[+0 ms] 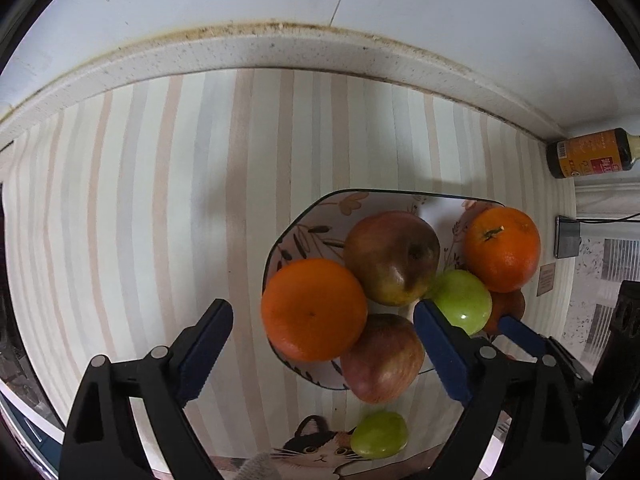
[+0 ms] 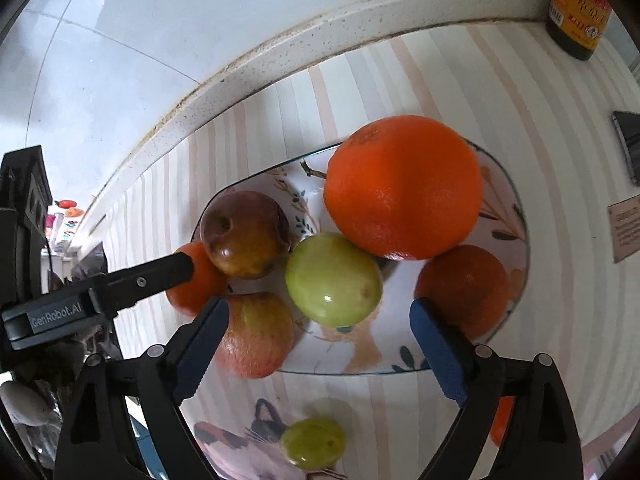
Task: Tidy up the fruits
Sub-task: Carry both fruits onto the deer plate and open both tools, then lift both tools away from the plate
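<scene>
A patterned plate [image 1: 304, 220] [image 2: 516, 216] on a striped mat holds two red apples [image 1: 390, 258] [image 2: 244, 234], a green fruit [image 1: 462, 300] [image 2: 332, 280] and three oranges [image 1: 314, 308] [image 2: 402, 188]. Another green fruit [image 1: 380, 434] [image 2: 314, 442] lies on the mat in front of the plate. My left gripper [image 1: 324, 320] is open and empty above the plate's near left side. My right gripper [image 2: 320, 316] is open and empty, just above the green fruit on the plate. The left gripper's finger shows in the right wrist view [image 2: 140, 280].
A dark sauce bottle [image 1: 588, 152] [image 2: 578, 8] stands at the back right by the white wall ledge [image 1: 280, 48]. A small dark device [image 1: 566, 236] lies right of the plate. Another orange [image 2: 502, 420] lies behind my right finger. A cat print [image 1: 316, 448] marks the mat's near edge.
</scene>
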### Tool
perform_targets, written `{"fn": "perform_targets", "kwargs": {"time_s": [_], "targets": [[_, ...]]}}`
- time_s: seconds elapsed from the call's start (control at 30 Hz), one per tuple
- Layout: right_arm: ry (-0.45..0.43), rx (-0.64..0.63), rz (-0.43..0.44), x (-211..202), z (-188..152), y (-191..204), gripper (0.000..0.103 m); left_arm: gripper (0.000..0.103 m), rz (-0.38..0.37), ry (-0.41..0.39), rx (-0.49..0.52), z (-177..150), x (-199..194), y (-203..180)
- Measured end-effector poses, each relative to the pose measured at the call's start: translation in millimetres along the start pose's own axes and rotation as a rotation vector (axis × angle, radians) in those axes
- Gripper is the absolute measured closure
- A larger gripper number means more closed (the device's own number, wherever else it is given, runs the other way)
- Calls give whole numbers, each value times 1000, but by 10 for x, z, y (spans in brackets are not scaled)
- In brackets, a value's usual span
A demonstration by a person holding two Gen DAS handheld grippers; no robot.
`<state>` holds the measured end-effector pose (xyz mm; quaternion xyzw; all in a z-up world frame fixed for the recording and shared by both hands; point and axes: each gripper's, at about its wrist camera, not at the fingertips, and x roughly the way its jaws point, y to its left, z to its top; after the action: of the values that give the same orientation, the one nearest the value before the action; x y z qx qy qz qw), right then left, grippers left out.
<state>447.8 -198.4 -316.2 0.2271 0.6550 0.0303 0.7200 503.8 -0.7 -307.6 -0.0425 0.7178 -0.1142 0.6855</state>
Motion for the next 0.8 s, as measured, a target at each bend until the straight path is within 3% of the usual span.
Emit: {"fn": "perform_targets", "kwargs": {"time_s": [0.2,0.4,0.57,0.8], "targets": [[-49,-49,-57,-202,-56,53,5,10,56,-84,16,-238,-263,-75],[-150,-128,-199,-541,-203,78,5,10,125,-193,31,-592,-531,-185],[-180,-163,-232,-739,-425,3,5,10,163,-277,25,-940,-727,-267],[-211,-214,-262,-1005,-760,-18,5,10,180,-336,20,-1347,-899,-394]]}}
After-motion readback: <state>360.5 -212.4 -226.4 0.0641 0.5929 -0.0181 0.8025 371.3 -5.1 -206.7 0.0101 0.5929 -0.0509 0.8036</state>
